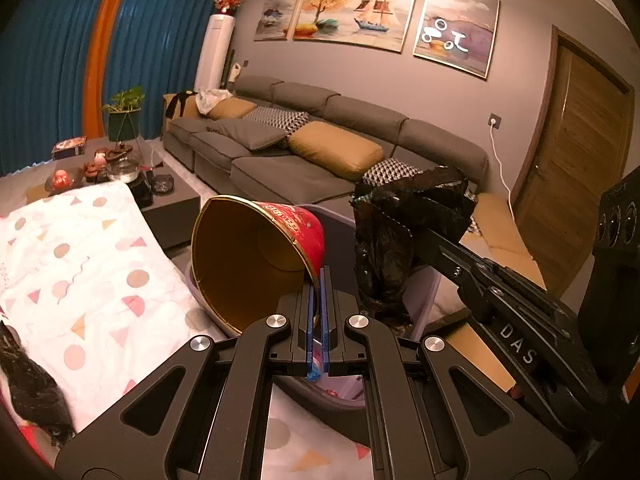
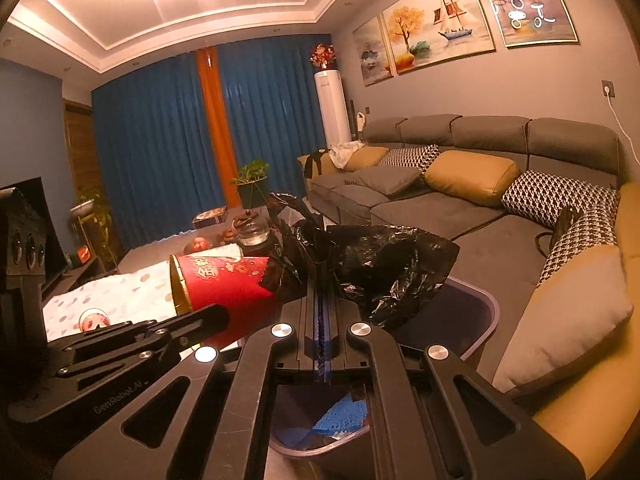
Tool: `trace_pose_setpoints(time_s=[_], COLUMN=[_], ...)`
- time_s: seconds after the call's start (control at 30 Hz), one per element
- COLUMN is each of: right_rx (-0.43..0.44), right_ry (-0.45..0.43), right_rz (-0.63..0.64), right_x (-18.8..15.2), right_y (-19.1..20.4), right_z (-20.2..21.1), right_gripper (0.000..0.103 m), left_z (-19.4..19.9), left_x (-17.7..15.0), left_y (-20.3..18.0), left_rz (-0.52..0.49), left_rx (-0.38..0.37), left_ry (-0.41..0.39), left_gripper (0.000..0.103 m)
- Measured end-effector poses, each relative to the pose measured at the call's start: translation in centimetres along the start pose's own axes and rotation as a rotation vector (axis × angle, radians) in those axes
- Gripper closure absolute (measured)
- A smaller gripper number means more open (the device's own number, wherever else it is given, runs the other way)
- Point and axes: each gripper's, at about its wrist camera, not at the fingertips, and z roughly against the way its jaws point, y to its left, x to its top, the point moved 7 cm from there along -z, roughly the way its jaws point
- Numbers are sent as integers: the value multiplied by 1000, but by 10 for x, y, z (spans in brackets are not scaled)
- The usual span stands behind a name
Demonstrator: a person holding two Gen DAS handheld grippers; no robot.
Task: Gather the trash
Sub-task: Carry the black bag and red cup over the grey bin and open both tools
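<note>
My left gripper [image 1: 320, 280] is shut on the rim of a red paper cup [image 1: 256, 256] with a gold inside, held tilted above a grey trash bin [image 1: 340, 220]. The cup also shows in the right wrist view [image 2: 224, 284]. My right gripper [image 2: 322, 276] is shut on a crumpled black plastic bag [image 2: 384, 264], held over the same bin [image 2: 480, 320]. The bag also shows in the left wrist view [image 1: 396, 232], with the right gripper [image 1: 420, 236] reaching in from the right. Blue trash [image 2: 340, 416] lies inside the bin.
A table with a white patterned cloth [image 1: 80, 280] stands to the left, with a black bag [image 1: 32, 392] at its near edge. A dark coffee table [image 1: 168, 200] with a teapot and a grey sofa [image 1: 320, 152] with cushions lie beyond the bin.
</note>
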Motion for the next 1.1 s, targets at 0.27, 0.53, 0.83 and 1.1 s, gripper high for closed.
trace_pose_setpoints(time_s=[0.27, 0.53, 0.83, 1.1], right_rx=[-5, -16, -37, -62], right_ry=[19, 40, 46, 13], right_rz=[-7, -15, -47, -64], right_x=[-1, -3, -6, -2], right_y=[3, 1, -7, -9], right_z=[-5, -12, -14, 3], right_gripper=[101, 101, 82, 61], left_z=[-18, -29, -31, -3], left_x=[-4, -12, -17, -17], left_y=[2, -2, 3, 30], left_rz=[15, 22, 47, 145], left_rx=[-11, -28, -23, 44], left_ry=[31, 64, 76, 17], left_gripper=[101, 101, 67, 18])
